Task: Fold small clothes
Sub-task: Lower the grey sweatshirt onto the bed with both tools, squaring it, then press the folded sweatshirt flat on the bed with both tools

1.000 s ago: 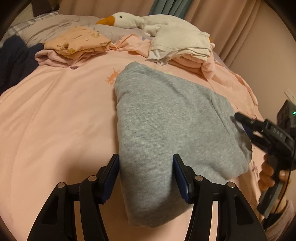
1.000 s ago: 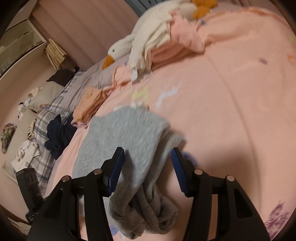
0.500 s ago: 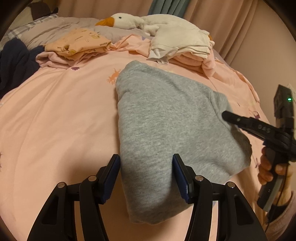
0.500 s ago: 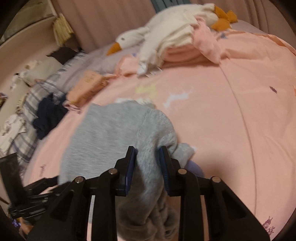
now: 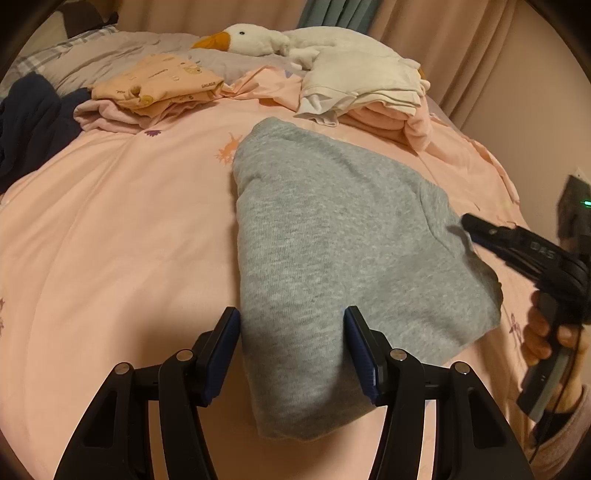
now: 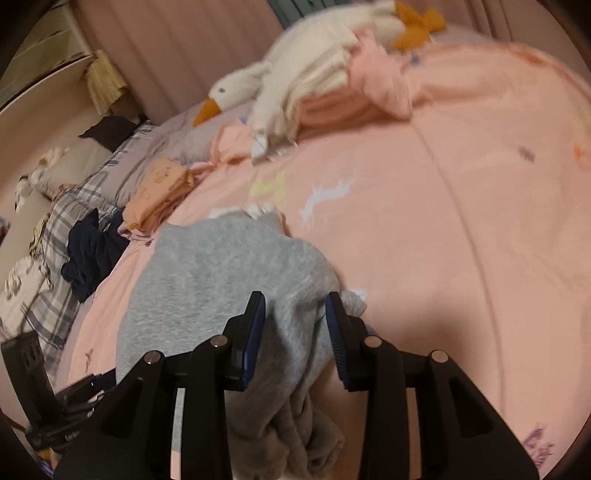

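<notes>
- While the left tongs (image 5: 291,350) sit as they were a second ago, blue pads apart and straddling the near corner of the grey garment (image 5: 332,266) without pinching it, the right tongs (image 6: 295,332) have done the work: they closed hard on the bunched grey edge half a second ago and have just been opening again.
- Now the right pads stand a little apart with the fabric between them; the frame is blurred, and I cannot tell whether they are gripping it.
- My reading: the right side was pinched, perhaps tugged, and is being let go, so that edge is not yet tucked. Seen from the right, it is a crumpled heap at 6 o'clock, while the top face seen from the left lies smooth.
- Lying mid-bed on the pink quilt (image 5: 110,240), the garment is folded into a thick slab.
- Beyond it, at 12 o'clock, a plush goose (image 5: 255,37) lies by a white and pink stack (image 5: 362,81); at 10 o'clock sits a folded peach piece (image 5: 159,81), with a navy heap (image 5: 29,122) further left.
- Pink curtains (image 5: 424,29) close the room behind; a hand (image 5: 546,332) holds the right tool at 3 o'clock.
</notes>
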A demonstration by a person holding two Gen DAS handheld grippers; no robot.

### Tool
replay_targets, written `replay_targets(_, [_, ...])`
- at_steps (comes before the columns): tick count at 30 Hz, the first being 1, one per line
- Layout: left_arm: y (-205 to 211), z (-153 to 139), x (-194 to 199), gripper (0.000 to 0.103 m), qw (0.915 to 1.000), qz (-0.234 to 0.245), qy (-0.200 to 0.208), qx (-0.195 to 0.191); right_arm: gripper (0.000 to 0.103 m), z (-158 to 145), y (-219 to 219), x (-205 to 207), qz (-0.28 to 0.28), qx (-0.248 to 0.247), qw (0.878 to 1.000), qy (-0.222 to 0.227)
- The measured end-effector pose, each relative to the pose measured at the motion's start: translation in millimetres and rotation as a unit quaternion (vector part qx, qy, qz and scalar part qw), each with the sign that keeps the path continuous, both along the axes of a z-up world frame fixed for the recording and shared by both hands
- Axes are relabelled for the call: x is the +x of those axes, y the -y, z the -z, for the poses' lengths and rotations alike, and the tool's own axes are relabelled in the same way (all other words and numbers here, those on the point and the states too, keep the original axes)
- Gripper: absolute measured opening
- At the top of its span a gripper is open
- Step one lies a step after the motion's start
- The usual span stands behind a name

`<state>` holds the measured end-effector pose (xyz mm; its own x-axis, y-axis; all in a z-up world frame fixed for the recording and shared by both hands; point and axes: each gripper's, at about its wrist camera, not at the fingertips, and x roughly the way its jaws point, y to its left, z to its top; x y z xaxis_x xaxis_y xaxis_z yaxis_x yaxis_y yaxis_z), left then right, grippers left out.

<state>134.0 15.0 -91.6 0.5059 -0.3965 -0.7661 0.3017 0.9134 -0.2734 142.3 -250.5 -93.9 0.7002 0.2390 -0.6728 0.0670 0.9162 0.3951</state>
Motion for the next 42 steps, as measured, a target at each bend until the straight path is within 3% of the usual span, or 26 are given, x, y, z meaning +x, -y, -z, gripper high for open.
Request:
replay_targets(7, [-0.2, -1.3, -6.1, 0.056, 1.0, -0.004, 0.001, 0.006, 0.035, -29.6, -24.3, -31.7, -0.069, -0.026, 0.995, 0.062])
replay_targets(11, [-0.9, -0.6, -8.3, 0.056, 1.0, -0.005, 0.0, 0.006, 0.033, -15.9, -39.0, -38.5, -0.102, -0.042, 0.993, 0.041])
replay_targets(14, [-0.5, 0.0, -9.0, 0.056, 1.0, -0.004, 0.0, 0.007, 0.03, 3.5, -38.3, -35.4, -0.092, -0.059, 0.994, 0.007])
replay_targets(19, [-0.6, 1.3, -10.1, 0.056, 0.9999, -0.005, 0.0, 0.009, 0.022, 13.7, -30.3, -33.7, -0.079, -0.05, 0.996, -0.006])
replay_targets(42, [-4.3, 7.2, -18.4, 0.061, 0.9999, -0.01, -0.003, 0.012, 0.023, 13.6, -23.0, -51.0, -0.073, -0.03, 0.997, -0.001])
